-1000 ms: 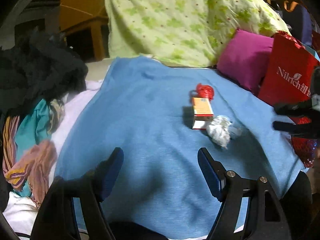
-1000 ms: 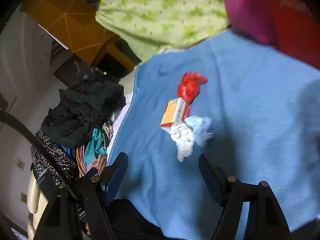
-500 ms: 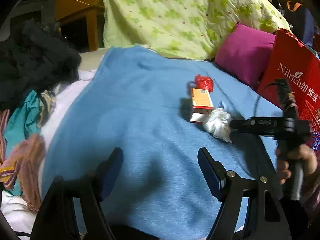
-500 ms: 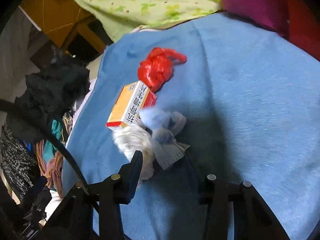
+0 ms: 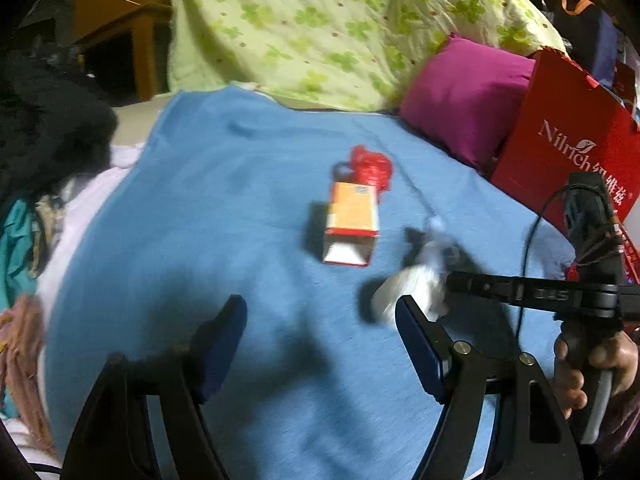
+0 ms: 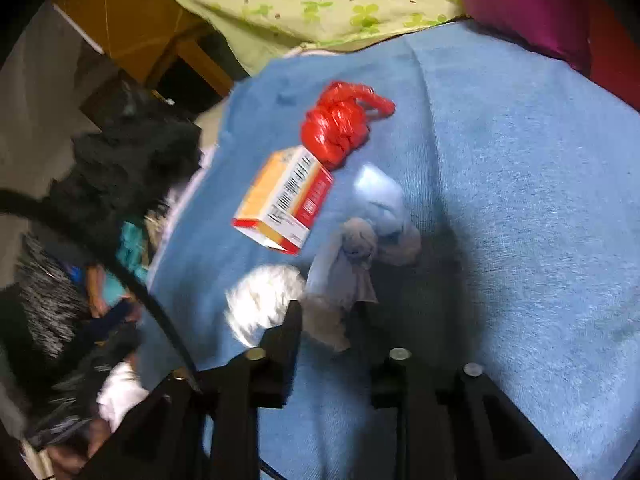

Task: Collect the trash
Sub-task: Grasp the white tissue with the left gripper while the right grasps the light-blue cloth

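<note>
Crumpled tissue (image 6: pixel 340 280) sits between the half-open, just-widened right tongs (image 6: pixel 332 320); left tongs (image 5: pixel 320 336) gape empty.

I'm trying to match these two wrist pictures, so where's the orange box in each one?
Left wrist: the orange box lies just above centre on the blue blanket, ahead of the fingers.
Right wrist: the box is left of centre, tilted, above the crumpled tissue.
Shared landmark: the red plastic wad touches the box's far end in both views.
</note>
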### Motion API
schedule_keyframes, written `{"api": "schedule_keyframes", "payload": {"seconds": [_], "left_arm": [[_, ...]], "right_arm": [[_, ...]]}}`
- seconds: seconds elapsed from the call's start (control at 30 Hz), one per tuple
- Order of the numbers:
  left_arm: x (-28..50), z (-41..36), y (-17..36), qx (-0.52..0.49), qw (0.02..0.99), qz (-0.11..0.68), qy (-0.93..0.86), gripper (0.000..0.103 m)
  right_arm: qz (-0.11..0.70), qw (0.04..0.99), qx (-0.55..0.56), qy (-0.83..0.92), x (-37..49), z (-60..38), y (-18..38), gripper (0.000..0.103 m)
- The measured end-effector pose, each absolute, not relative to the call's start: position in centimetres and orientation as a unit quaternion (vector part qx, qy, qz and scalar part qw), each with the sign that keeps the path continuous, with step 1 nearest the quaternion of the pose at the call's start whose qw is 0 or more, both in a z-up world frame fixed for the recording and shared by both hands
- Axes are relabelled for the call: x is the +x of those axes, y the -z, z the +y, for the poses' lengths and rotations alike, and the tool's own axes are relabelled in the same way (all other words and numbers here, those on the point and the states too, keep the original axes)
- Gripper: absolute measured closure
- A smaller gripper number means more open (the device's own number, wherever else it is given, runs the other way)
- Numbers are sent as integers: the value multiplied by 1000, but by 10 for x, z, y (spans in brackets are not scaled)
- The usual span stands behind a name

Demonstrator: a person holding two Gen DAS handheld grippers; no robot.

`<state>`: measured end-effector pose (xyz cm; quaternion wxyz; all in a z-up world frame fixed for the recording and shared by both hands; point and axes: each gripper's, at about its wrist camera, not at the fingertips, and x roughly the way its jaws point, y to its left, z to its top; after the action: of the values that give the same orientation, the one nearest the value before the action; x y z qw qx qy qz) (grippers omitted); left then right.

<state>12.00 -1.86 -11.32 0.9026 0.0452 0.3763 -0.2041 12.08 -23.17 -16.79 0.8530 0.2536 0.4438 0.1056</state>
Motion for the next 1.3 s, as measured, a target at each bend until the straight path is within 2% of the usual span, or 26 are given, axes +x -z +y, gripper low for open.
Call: {"api": "schedule_keyframes", "payload": {"seconds": [0.03,0.07,0.13,0.23,0.37,0.5,0.57,0.6,0.8,0.83,0.9,0.97,1.0,1.3], "left_arm": [[122,-23,114,44,902,376,207,26],[122,-25,115,42,902,375,212,26],[122,-28,118,44,900,376,218,26],[121,-33,125,55,895,380,228,26],[116,-39,131,67,887,378,256,26],[120,-48,141,81,871,392,285,25],[124,-54,147,89,865,399,290,25],[127,-57,149,91,862,403,295,25],[138,-77,167,82,841,432,316,25],[138,-78,168,79,840,435,315,27],[141,-79,171,64,835,446,318,56],[140,-77,169,51,837,448,309,60],[138,-77,166,49,840,445,306,68],[101,-80,109,68,875,381,291,71]], "right_arm": [[438,855,258,-105,120,-234,164,28],[422,859,269,-104,118,-240,160,24],[414,858,283,-109,123,-245,155,24],[447,841,290,-97,145,-242,157,30],[492,825,274,-44,174,-233,173,32],[501,828,251,-15,192,-232,183,63],[499,829,252,-22,190,-235,181,68],[497,830,251,-25,187,-237,180,77],[453,856,246,-43,144,-253,153,78],[446,860,244,-47,137,-254,149,78],[424,868,249,-64,117,-257,135,78],[405,876,252,-70,101,-257,124,78],[394,882,249,-69,90,-259,116,78],[310,918,238,-58,13,-276,54,78]]}}
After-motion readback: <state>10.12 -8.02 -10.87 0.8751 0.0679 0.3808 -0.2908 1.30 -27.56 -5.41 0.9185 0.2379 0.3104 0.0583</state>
